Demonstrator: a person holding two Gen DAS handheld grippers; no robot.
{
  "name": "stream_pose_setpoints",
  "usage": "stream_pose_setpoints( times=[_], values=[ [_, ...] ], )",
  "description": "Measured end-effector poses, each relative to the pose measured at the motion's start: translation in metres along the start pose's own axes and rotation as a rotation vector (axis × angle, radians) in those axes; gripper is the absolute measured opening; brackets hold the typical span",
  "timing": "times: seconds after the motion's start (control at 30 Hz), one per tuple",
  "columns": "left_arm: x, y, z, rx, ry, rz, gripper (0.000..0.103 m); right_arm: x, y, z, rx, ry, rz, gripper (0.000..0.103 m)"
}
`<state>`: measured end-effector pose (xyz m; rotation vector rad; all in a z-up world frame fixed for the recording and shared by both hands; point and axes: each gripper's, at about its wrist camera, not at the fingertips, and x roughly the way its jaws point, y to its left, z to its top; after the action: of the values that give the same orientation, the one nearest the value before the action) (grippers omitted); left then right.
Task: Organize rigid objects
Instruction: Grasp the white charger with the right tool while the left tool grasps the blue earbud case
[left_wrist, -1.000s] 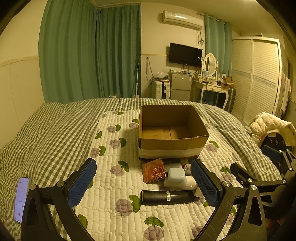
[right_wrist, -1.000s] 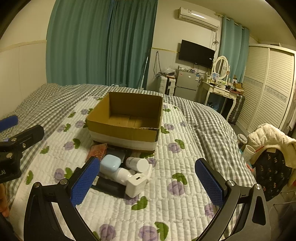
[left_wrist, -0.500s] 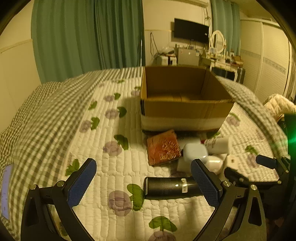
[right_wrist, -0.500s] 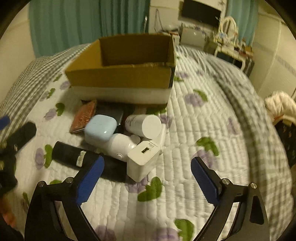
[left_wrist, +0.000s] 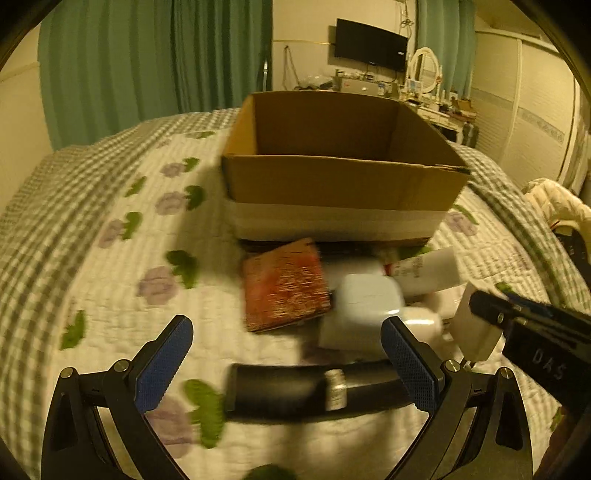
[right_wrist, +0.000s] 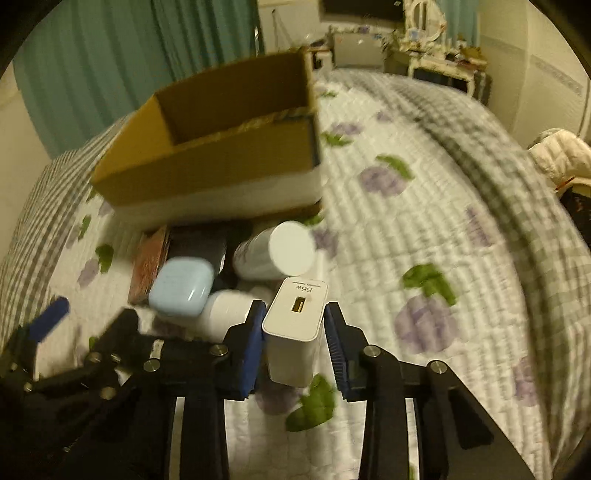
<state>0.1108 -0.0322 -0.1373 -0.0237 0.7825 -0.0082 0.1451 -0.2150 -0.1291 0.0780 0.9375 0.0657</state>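
Observation:
An open cardboard box (left_wrist: 343, 177) stands on the bed, also in the right wrist view (right_wrist: 221, 162). In front of it lies a pile: a red-brown packet (left_wrist: 284, 284), a light blue case (left_wrist: 365, 299) (right_wrist: 183, 290), a white tube (left_wrist: 428, 273) (right_wrist: 275, 251), a black cylinder (left_wrist: 295, 391) and a white charger (right_wrist: 295, 325). My right gripper (right_wrist: 295, 332) has its pads against both sides of the charger. My left gripper (left_wrist: 284, 365) is open, with the black cylinder between its fingers.
The bed has a white quilt with purple flowers (right_wrist: 424, 325) over a checked cover (left_wrist: 55, 206). A cream jacket (left_wrist: 554, 203) lies at the right edge. Green curtains, a TV and a dresser stand behind.
Both grippers moved forward and down to the pile. My right gripper closed from wide open onto the white charger. My left gripper stayed open and came around the black cylinder.

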Motion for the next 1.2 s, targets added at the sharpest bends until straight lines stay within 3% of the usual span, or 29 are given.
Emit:
stream_pose_setpoints(
  times=[0.23,0.27,0.43,0.77,1.0,1.2],
  values=[
    [0.025,-0.029,0.005,0.013,0.049,-0.083,0.079,-0.006,-0.005,0.010,-0.012,-0.047,-0.059,0.030],
    [0.029,-0.032,0.006,0.016,0.058,-0.092,0.071,-0.004,-0.007,0.009,-0.006,-0.041,-0.057,0.030],
    [0.033,-0.037,0.010,0.052,0.058,-0.082,0.051,-0.003,-0.011,0.009,-0.008,-0.037,-0.054,0.030],
    [0.002,-0.027,0.014,0.037,0.042,-0.095,0.051,-0.030,-0.009,0.009,-0.045,-0.092,-0.021,0.030],
    [-0.052,-0.010,0.053,0.030,-0.055,-0.071,0.051,-0.075,0.001,0.029,-0.092,-0.174,0.038,0.029],
    [-0.085,0.012,0.103,0.009,-0.143,-0.080,0.051,-0.116,0.021,0.072,-0.130,-0.264,0.117,0.028]
  ],
)
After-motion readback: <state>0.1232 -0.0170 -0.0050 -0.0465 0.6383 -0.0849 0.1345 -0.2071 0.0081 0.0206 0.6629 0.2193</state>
